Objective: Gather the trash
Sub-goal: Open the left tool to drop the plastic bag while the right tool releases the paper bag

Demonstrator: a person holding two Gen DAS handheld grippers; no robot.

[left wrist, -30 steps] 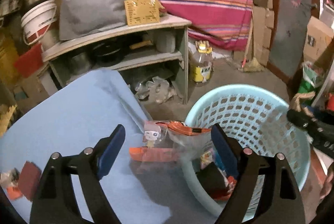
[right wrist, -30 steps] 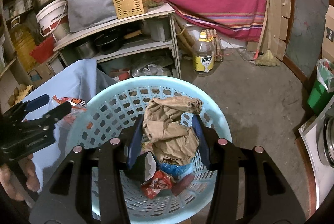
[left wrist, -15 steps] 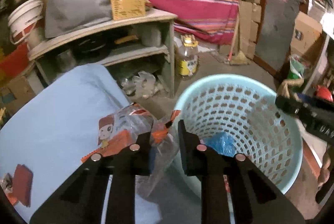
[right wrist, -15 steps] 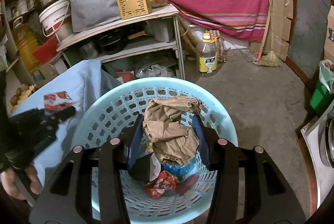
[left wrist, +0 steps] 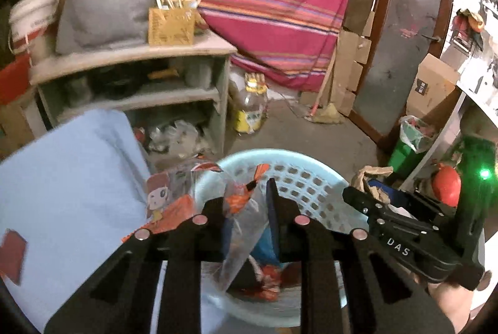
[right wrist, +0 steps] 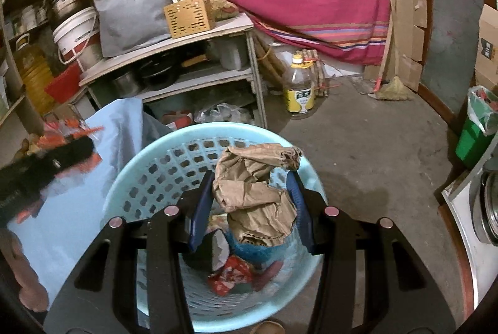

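Basket (right wrist: 146, 175), light blue, on floor beside blue-cloth table (left wrist: 62, 172); wrappers inside. L gripper (left wrist: 249, 203) clamped on clear plastic snack bag (left wrist: 239, 228), held over basket rim. R gripper (right wrist: 250, 203) pinching crumpled brown paper bag (right wrist: 255, 194) above basket centre.

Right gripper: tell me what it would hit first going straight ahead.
Probably the far inner wall of the light blue plastic basket; the right gripper, clamping crumpled brown paper, points into it, though depth is unclear.
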